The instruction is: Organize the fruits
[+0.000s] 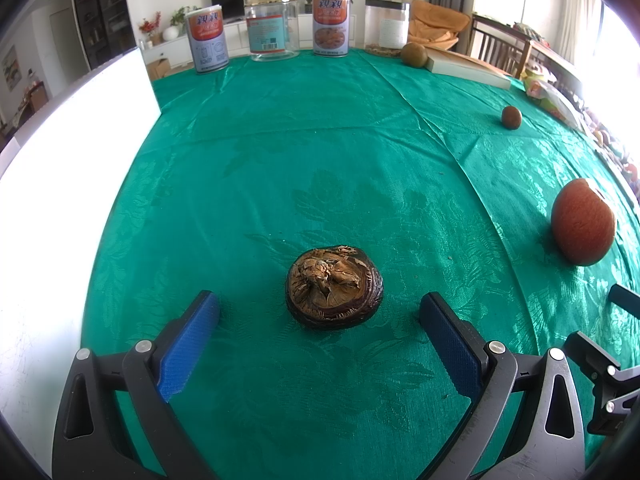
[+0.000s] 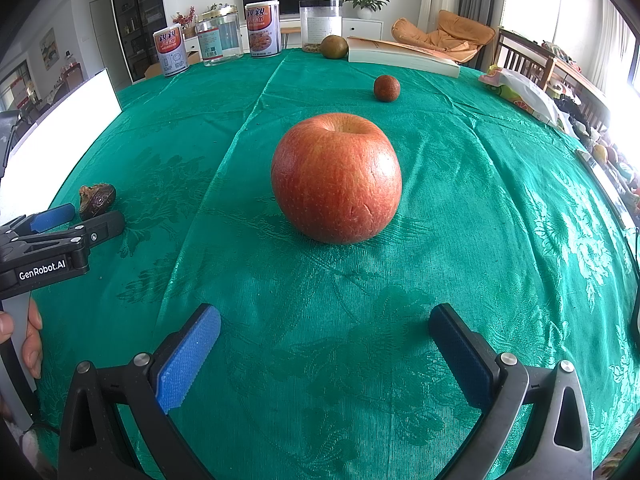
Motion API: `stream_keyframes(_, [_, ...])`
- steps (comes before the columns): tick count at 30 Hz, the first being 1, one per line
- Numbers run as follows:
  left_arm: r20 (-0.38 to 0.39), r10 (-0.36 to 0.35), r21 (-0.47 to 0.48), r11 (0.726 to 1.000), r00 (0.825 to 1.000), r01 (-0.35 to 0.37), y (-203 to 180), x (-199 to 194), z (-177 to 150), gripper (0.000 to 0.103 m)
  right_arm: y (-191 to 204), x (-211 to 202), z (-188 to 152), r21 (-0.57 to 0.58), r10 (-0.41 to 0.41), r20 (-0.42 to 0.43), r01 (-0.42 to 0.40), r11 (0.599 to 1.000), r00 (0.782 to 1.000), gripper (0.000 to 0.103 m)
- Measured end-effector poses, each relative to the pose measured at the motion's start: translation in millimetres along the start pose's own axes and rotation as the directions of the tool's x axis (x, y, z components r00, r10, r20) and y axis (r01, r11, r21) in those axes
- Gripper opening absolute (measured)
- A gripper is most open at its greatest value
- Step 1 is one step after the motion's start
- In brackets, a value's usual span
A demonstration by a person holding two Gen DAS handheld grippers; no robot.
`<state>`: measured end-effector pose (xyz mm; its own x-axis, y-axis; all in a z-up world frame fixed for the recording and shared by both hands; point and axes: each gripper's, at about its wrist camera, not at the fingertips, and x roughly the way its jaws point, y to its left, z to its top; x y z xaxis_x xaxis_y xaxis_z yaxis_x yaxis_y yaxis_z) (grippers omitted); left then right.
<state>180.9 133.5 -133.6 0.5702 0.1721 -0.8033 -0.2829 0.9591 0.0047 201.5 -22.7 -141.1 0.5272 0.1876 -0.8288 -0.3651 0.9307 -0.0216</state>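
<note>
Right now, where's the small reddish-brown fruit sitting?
The small reddish-brown fruit sits alone on the green tablecloth, beyond the apple and slightly right in the right wrist view, short of the book at the far edge.

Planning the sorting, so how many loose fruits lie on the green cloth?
4: apple centre; dried dark fruit between the left gripper fingers; small brown one beyond; greenish one by the book.

Red-orange apple [image 2: 336, 178]; dark brown wrinkled fruit [image 1: 334, 286]; green floral-patterned tablecloth [image 1: 280, 168]; blue gripper pads [image 1: 188, 348].
</note>
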Motion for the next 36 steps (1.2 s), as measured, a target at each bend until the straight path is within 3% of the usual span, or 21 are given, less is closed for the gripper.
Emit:
stream_keyframes(27, [-0.001,-0.006,-0.003,1.0,1.0,0.006,0.1,-0.1,0.1,0.101,0.7,0.4,0.0,0.0,0.001,0.0,-0.001,1.0,1.0,0.103])
stream_keyframes(29, [-0.001,-0.055,-0.01,0.998,0.998,0.055,4.1,-0.9,1.8,0.101,0.3,0.1,-0.1,0.001,0.005,-0.002,-0.005,1.0,1.0,0.103])
stream_keyframes(30, [-0.015,-0.113,-0.015,0.993,0.993,0.113,8.3,-2.9,3.4,0.101,-0.4,-0.6,0.1,0.002,0.007,-0.007,-0.007,1.0,1.0,0.103])
stream_keyframes(33, [-0.04,-0.28,-0.101,0.956,0.959,0.275,28.8,-10.4,4.2,0.101,-6.6,-5.3,0.3,0.041,0.049,-0.003,-0.049,0.998,0.999,0.103])
stream_keyframes(34, [-0.045,-0.299,-0.114,0.949,0.953,0.292,31.1,-11.5,3.6,0.101,-9.3,-7.6,0.7,0.056,0.067,0.007,-0.068,0.996,0.998,0.103])
stream_keyframes(36, [-0.066,-0.273,-0.073,0.961,0.96,0.268,26.8,-11.9,3.1,0.1,-13.2,-13.2,1.3,0.076,0.068,0.036,-0.071,0.995,0.997,0.103])
